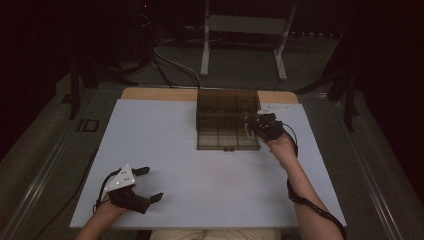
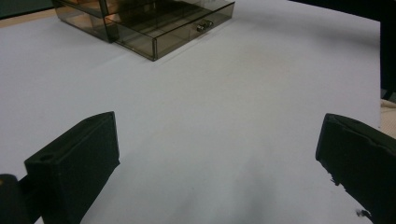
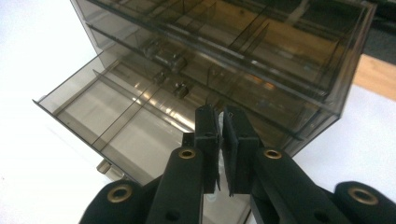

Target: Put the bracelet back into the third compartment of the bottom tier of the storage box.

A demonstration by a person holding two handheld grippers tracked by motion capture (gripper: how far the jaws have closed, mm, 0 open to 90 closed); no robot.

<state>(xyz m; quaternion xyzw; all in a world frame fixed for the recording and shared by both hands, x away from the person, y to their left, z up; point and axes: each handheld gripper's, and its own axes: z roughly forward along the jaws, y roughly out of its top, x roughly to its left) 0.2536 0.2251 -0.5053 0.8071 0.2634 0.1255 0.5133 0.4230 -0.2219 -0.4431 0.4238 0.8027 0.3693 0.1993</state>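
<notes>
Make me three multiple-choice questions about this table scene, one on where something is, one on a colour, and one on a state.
1. Where is the right gripper?
A. over the organizer's pulled-out drawer
B. flat on the table's near left corner
C. off the table's far edge

2. What colour is the organizer?
A. bright red
B. smoky brown, see-through
C. solid white

3. How do the left gripper's jaws stand?
A. clamped on the drawer knob
B. shut on nothing
C. wide open over the bare table

Answers:
1. A, the high view puts it at the drawer's right end, and its own view looks into the drawer.
2. B, the dividers show through its tinted walls.
3. C, the left gripper view has only white tabletop between the two jaws.
</notes>
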